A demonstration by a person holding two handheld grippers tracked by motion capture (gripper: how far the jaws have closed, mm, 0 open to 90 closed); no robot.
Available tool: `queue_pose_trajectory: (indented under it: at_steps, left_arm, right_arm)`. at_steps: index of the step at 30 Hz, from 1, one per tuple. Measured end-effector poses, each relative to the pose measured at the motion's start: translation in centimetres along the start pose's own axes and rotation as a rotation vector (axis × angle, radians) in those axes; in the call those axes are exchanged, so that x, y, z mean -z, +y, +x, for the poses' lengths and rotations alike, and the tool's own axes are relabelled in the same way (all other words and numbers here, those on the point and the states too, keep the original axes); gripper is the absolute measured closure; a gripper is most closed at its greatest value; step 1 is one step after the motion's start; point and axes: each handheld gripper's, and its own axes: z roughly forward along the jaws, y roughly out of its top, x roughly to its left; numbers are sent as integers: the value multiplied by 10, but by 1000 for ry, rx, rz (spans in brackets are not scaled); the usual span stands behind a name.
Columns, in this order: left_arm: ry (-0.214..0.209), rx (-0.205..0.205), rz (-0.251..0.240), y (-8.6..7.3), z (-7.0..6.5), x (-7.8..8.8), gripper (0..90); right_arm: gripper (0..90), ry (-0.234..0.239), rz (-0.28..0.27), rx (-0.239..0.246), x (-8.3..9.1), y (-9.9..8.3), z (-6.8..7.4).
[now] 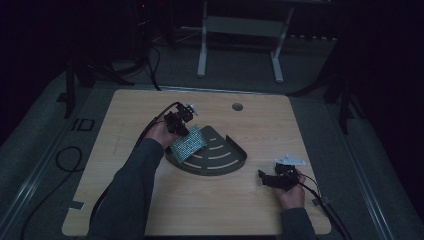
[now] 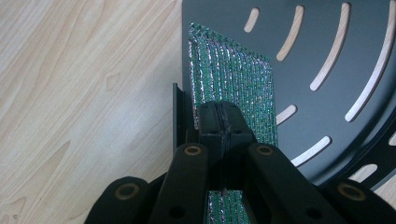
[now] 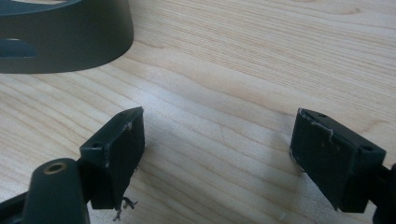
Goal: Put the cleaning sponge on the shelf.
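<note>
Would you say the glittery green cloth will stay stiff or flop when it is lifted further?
Probably floppy: the cloth looks thin and knitted, and bends over the tray edge. Likely light too, since the left hand-held gripper holds it by one pinched edge.

1 green sponge (image 1: 188, 145), 1 slotted tray (image 1: 225, 165), 2 grippers

No legible text or labels anywhere

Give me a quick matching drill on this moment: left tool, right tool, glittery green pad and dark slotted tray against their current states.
Things:
1. left tool
2. right tool
3. glittery green pad
4. dark slotted tray

States:
A. jaws wide apart above bare wood
B. resting on the table, quarter-round
C. clamped shut on a thin item
D. held over the tray's edge

Pairs: 1-C, 2-A, 3-D, 4-B
</note>
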Motion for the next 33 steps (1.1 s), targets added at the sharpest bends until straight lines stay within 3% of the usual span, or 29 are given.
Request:
queue_pose_trajectory:
  at_steps: [16, 33]
  left_arm:
    - [-20, 8, 12, -3, -3, -9, 896]
    - [-3, 15, 41, -4, 2, -13, 892]
  right_arm:
    - [175, 0, 0, 0, 0, 0, 0]
    - [175, 0, 0, 0, 0, 0, 0]
